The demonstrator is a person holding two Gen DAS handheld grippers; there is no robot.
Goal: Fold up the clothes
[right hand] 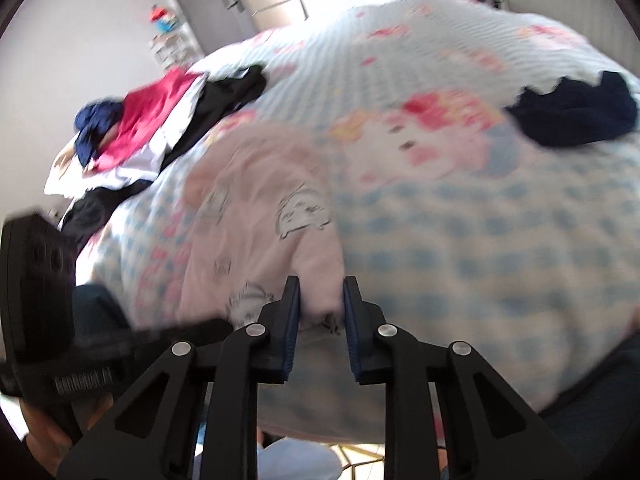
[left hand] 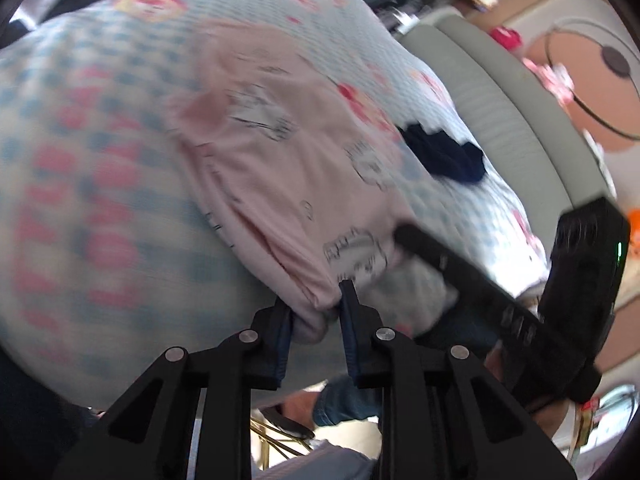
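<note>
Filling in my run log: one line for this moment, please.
stage: gripping hem | left gripper: shut on pink garment | right gripper: shut on pink garment | surface: bed

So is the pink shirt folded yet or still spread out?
Still spread out: the pink shirt lies mostly flat on the bedspread, with only its near hem bunched up in both tongs.

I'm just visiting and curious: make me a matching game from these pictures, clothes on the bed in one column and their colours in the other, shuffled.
Things:
1. garment pinched by both grippers
2. small bundle lying alone
3. top piece of the pile
4. bedspread

Colours:
a. red
b. blue-and-white checks
c. pale pink
d. dark navy

Pairs: 1-c, 2-d, 3-a, 4-b
</note>
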